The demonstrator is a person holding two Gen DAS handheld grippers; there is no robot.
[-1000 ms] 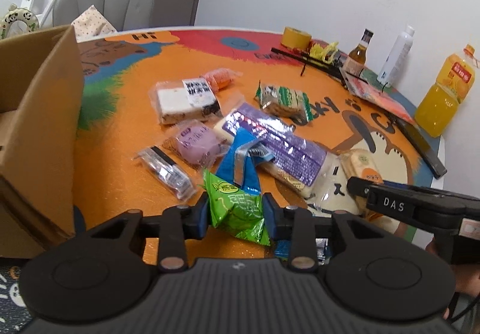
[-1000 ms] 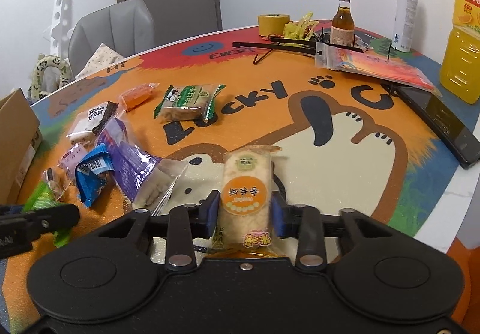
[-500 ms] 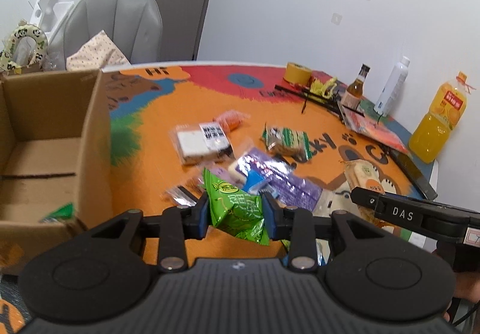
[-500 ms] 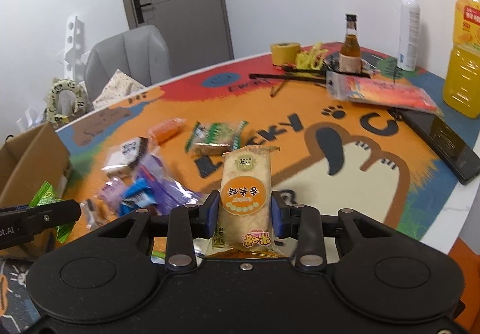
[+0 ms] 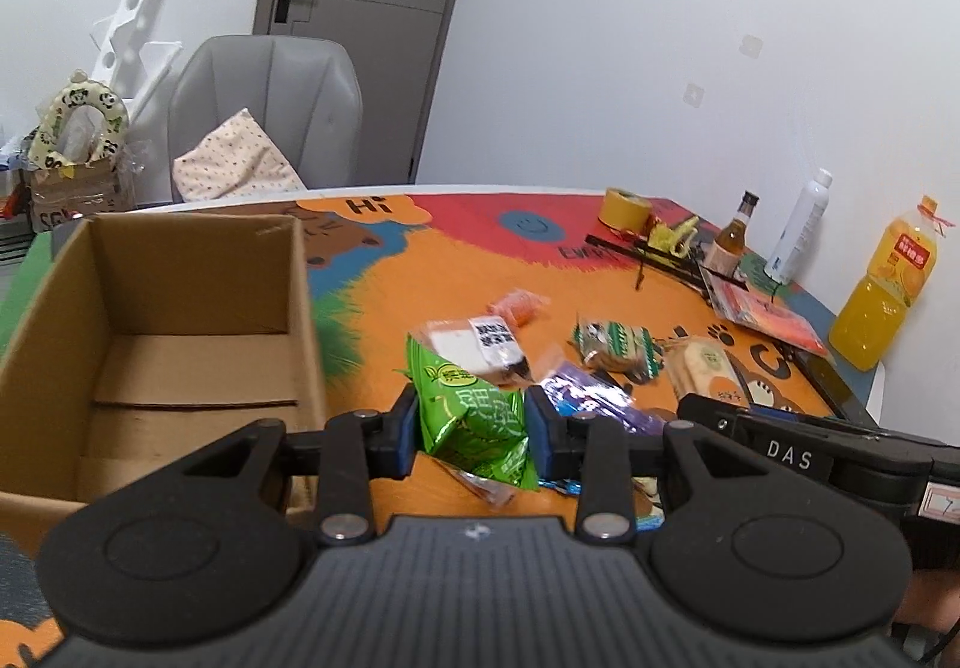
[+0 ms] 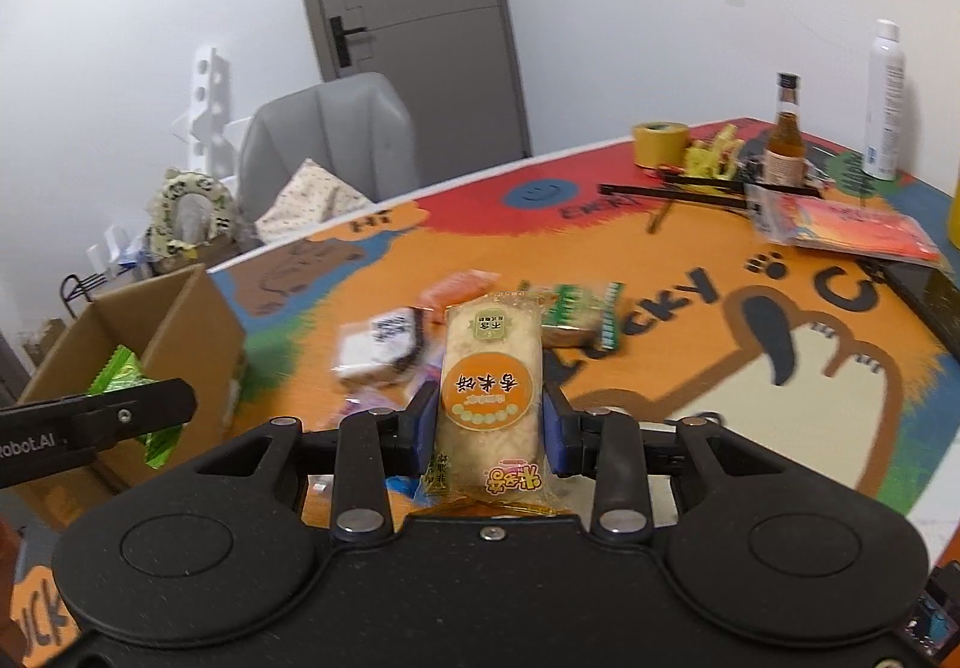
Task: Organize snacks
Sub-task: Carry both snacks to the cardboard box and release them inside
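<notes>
My left gripper (image 5: 471, 425) pinches a green snack packet (image 5: 474, 416), my right gripper (image 6: 487, 422) a rice cracker pack (image 6: 489, 386), both clear of the table (image 5: 420, 272). Loose snacks (image 5: 606, 347) lie below; the cardboard box (image 5: 180, 332) stands open to my left, unobstructed. Since a second ago both packets have risen and the box has swung into view.

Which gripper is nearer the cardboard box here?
Left. The left gripper, shut on a green snack packet, is beside the cardboard box; the right gripper, holding a rice cracker pack, is farther out over the table.
</notes>
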